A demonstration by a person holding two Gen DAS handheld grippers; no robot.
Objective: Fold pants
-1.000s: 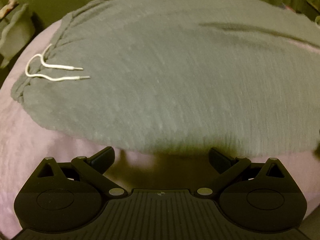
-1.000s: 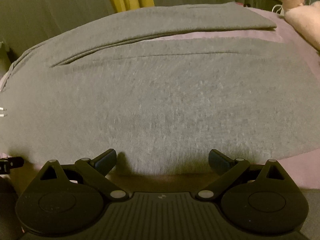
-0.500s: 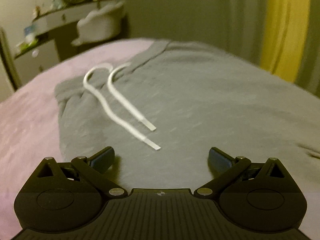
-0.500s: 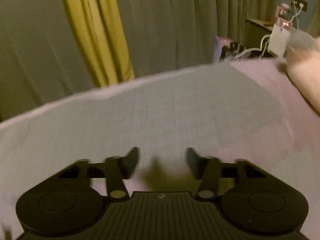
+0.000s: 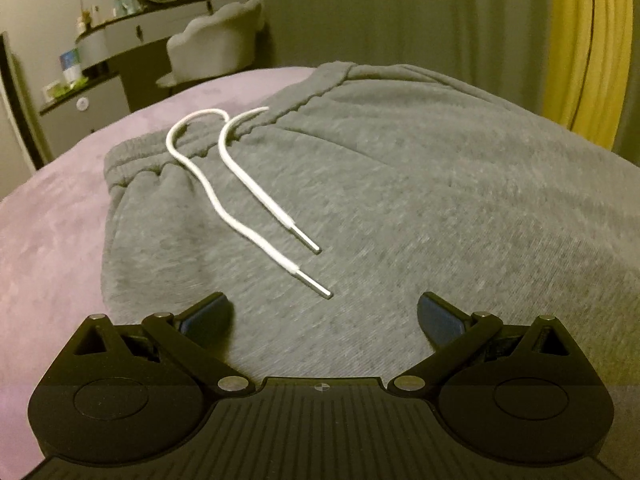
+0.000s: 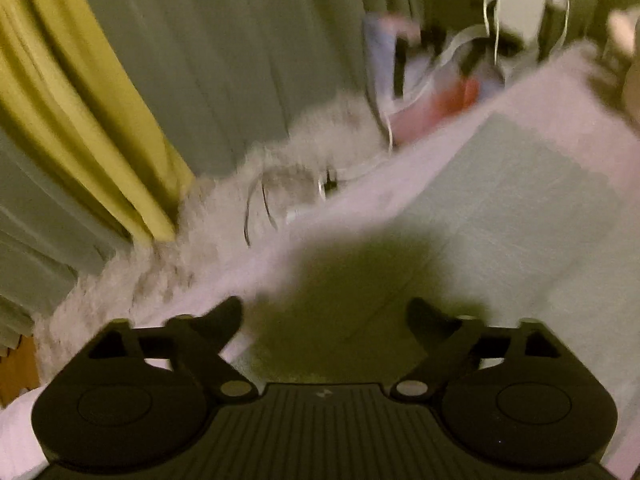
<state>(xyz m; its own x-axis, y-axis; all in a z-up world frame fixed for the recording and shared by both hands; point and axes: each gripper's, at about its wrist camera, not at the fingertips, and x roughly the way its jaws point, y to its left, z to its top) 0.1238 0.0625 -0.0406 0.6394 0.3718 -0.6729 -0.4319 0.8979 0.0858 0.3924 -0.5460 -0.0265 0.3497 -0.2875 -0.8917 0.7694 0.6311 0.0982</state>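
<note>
Grey sweatpants [image 5: 400, 200] lie flat on a pink bed cover [image 5: 52, 232]. Their elastic waistband [image 5: 192, 148] is at the far left, with two white drawstrings [image 5: 248, 184] trailing toward me. My left gripper [image 5: 324, 316] hovers open just short of the drawstring tips, nothing between its fingers. In the blurred right wrist view, a leg of the pants [image 6: 512, 208] runs to the far right near the bed's edge. My right gripper [image 6: 324, 316] is above it, its jaws opening wide, nothing between them, its shadow dark on the cloth.
A dressing table [image 5: 120, 40] and a grey chair [image 5: 216, 52] stand beyond the bed on the left. Grey and yellow curtains [image 6: 100, 112] hang behind. A shaggy rug [image 6: 224, 216], cables and bags [image 6: 420, 76] lie on the floor past the bed's edge.
The left gripper turned from the pants' side toward the waistband and came closer to the drawstrings. The right gripper swept along the leg toward the bed's edge, closed partway, then opened again.
</note>
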